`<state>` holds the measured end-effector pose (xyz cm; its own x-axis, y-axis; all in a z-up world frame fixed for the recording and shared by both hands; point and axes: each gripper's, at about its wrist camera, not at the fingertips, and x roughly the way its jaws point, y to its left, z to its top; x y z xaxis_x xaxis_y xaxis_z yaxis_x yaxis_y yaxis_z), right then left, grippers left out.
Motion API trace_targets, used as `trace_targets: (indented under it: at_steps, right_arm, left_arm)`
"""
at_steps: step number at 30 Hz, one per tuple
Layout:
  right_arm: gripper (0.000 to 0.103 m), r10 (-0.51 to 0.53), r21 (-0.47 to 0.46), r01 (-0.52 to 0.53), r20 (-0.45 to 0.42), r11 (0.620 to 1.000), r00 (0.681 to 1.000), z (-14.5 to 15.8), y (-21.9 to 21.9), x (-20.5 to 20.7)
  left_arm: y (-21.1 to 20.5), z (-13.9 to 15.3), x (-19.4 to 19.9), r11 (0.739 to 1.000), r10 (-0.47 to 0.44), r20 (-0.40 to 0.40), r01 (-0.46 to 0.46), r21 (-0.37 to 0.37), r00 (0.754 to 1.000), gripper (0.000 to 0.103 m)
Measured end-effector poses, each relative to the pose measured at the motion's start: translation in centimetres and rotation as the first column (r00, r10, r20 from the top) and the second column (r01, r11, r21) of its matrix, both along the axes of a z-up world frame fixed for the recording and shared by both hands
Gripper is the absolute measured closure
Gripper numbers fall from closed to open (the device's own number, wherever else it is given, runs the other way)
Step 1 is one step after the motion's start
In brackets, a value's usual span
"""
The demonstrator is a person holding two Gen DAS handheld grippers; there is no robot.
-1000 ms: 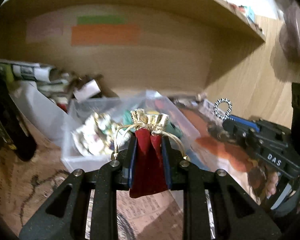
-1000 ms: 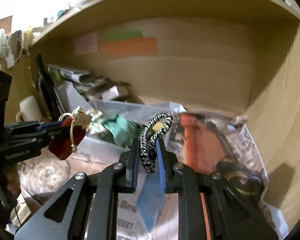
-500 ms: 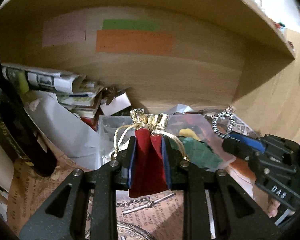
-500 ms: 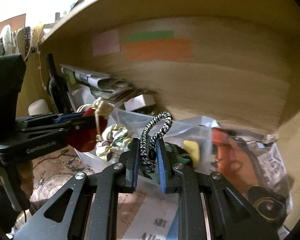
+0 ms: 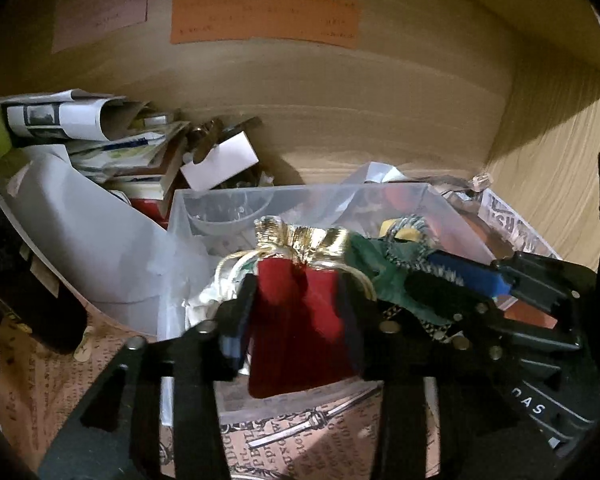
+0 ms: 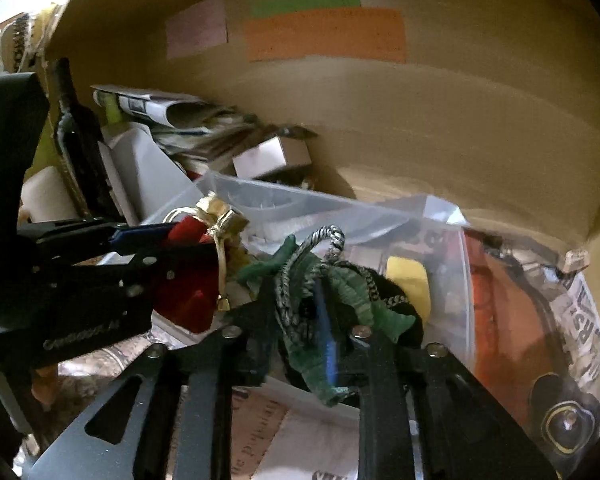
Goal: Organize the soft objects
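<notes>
Left gripper [image 5: 298,316]: jaws clamped on a red velvet drawstring pouch [image 5: 300,328] with a gold top and gold cord, held over the near left part of a clear plastic bin [image 5: 228,204]. Right gripper [image 6: 300,320]: jaws closed on a black-and-white braided cord loop [image 6: 300,272], held over the same bin just beside the pouch and against green fabric [image 6: 348,288] lying in the bin. A yellow item [image 6: 410,280] lies deeper in the bin, to the right. The bin stands on a surface covered with printed paper [image 5: 300,436], inside a wooden alcove whose back wall [image 5: 380,112] bears pink, green and orange paper labels [image 5: 264,20]. Left of the bin: rolled newspapers [image 5: 60,116], a small white box [image 5: 220,166] and a dark bottle [image 6: 76,136].
</notes>
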<state>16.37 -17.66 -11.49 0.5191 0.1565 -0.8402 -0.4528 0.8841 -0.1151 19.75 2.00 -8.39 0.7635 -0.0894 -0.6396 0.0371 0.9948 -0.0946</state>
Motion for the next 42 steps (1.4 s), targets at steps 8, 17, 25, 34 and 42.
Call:
trace_targets:
  at_steps: [8, 17, 25, 34, 42]
  right_arm:
    - [0.060, -0.008, -0.031, 0.007, -0.004, 1.000, 1.000, -0.3, 0.1, -0.2]
    - [0.047, -0.001, 0.011, 0.000, 0.083, 1.000, 0.997, 3.3, 0.0, -1.9]
    - [0.037, 0.004, 0.051, -0.015, 0.202, 0.999, 0.979, 7.6, 0.1, -4.3]
    - [0.026, -0.009, 0.115, -0.028, 0.312, 0.993, 0.950, 11.5, -0.3, -7.6]
    - [0.012, -0.029, 0.156, -0.030, 0.366, 0.987, 0.930, 13.5, -0.5, -9.7]
  left_arm:
    - [0.4, -0.5, -0.3, 1.000, -0.011, -0.029, 0.011, -0.012, 1.000, 0.049]
    - [1.5, 1.4, -3.2, 0.998, -0.005, 0.020, 0.006, -0.057, 1.000, 0.042]
    - [1.1, 4.9, -6.5, 1.000, 0.010, 0.141, -0.006, -0.029, 0.990, 0.036]
    - [0.9, 8.2, -10.8, 0.999, 0.032, 0.272, -0.020, -0.048, 0.962, 0.030]
    - [-0.1, 10.6, -15.3, 0.999, 0.053, 0.402, -0.052, -0.011, 0.914, 0.012]
